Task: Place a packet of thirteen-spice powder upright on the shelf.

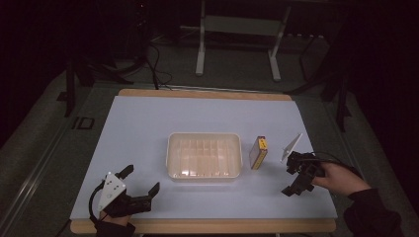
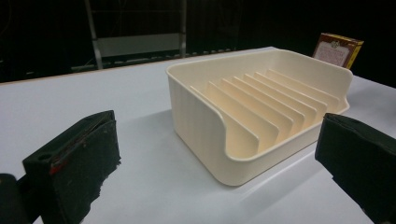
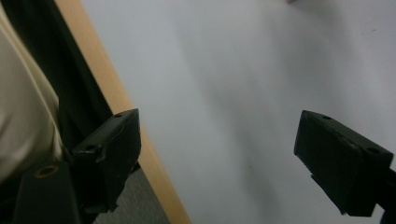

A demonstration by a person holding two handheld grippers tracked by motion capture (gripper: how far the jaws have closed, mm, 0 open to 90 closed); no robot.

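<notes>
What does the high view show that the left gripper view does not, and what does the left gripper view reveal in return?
High view alone: both hand-held tools, the left gripper and right gripper, both open, and the whole white table.

Left gripper view alone: the upright ribs inside the cream rack seen from the side, and the box's brown printed face.

Shared: the cream rack and the small box standing beside it, apart from it.

the print on the small yellow box (image 1: pixel 258 152) is too small to read. in the left gripper view, the cream rack (image 2: pixel 261 109) hides the box's lower part. the right gripper's (image 1: pixel 296 178) far jaw cannot be made out.
</notes>
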